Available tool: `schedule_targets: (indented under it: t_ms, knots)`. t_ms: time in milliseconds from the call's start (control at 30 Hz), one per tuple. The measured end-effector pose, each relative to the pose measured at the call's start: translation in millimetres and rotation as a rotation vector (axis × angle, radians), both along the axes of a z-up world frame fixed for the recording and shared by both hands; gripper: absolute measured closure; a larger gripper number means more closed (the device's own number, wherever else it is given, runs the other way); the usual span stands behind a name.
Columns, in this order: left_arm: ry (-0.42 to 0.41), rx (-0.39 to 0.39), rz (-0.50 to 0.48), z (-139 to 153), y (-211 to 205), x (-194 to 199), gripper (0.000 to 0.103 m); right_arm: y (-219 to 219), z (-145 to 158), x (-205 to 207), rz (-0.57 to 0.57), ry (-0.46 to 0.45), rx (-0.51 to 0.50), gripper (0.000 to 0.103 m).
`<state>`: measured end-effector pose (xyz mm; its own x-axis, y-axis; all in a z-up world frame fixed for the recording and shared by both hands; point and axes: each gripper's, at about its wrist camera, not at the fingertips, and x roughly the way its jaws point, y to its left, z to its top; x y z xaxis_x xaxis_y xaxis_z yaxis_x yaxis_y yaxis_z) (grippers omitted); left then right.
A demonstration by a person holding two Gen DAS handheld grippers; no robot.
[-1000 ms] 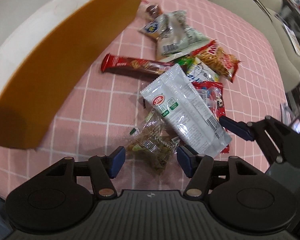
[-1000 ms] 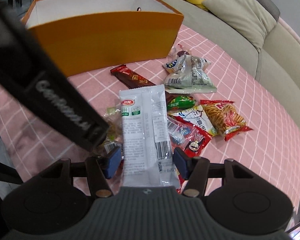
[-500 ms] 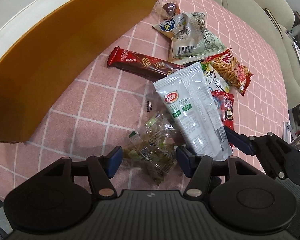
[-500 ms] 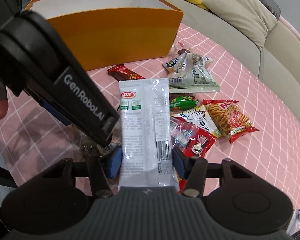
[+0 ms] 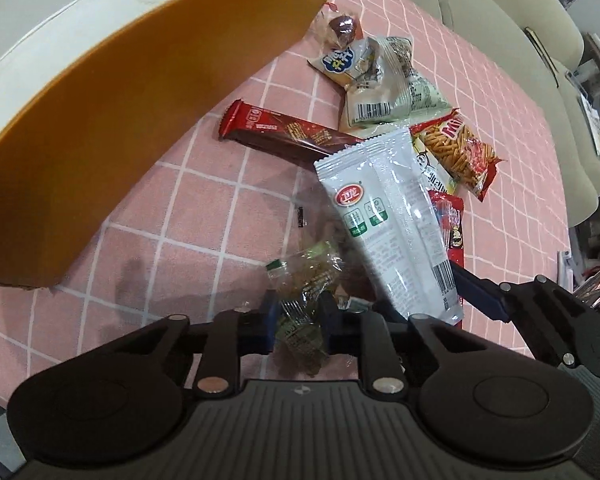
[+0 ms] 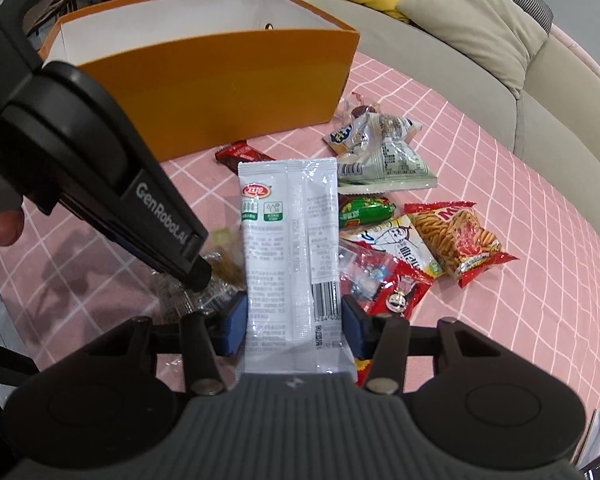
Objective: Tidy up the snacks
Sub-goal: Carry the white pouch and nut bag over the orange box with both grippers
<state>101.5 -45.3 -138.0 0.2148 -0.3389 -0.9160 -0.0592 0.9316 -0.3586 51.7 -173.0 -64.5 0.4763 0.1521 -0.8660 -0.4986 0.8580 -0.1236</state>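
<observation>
My left gripper (image 5: 299,324) is shut on a clear bag of green-brown snacks (image 5: 304,292), low over the pink checked cloth. My right gripper (image 6: 294,326) is shut on a long white packet (image 6: 290,256) and holds it lifted above the snack pile; the packet also shows in the left wrist view (image 5: 388,224). The left gripper's arm (image 6: 100,168) crosses the left of the right wrist view. An orange box (image 6: 220,80) with a white inside stands open behind the pile, also seen in the left wrist view (image 5: 100,120).
Loose snacks lie on the cloth: a dark red bar (image 5: 284,136), a pale bag (image 6: 384,156), a green packet (image 6: 364,212), an orange-stick bag (image 6: 456,240), a red packet (image 6: 396,292). A grey sofa (image 6: 540,92) with cushions borders the far side.
My left gripper has closed on the clear snack bag, which now sits between its fingers. The right gripper keeps the white packet and has hardly moved.
</observation>
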Motion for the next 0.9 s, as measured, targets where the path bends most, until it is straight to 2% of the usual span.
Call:
schedule_targets:
  t_ms: [233, 300, 367, 467, 600, 700, 900]
  knots:
    - [-0.013, 0.026, 0.001, 6, 8, -7, 0.082, 6, 6, -4, -0.015, 0.001, 0.014, 0.056]
    - [0.002, 0.026, 0.017, 5, 11, -8, 0.07, 6, 7, -6, -0.025, 0.004, 0.02, 0.056]
    - [0.031, 0.024, 0.032, 4, 14, -9, 0.044, 6, 6, -8, -0.032, 0.009, 0.026, 0.056]
    - [0.082, 0.041, 0.088, 2, 18, -12, 0.035, 4, 5, -11, -0.058, 0.023, 0.043, 0.056]
    - [0.131, -0.018, 0.143, -15, 21, -12, 0.035, 3, -1, -13, -0.097, 0.047, 0.066, 0.056]
    - [0.139, -0.093, 0.195, -25, 24, -12, 0.04, 4, -3, -14, -0.107, 0.053, 0.079, 0.056]
    - [0.083, -0.091, 0.18, -24, 17, -14, 0.058, 5, -10, -12, -0.129, 0.081, 0.108, 0.056]
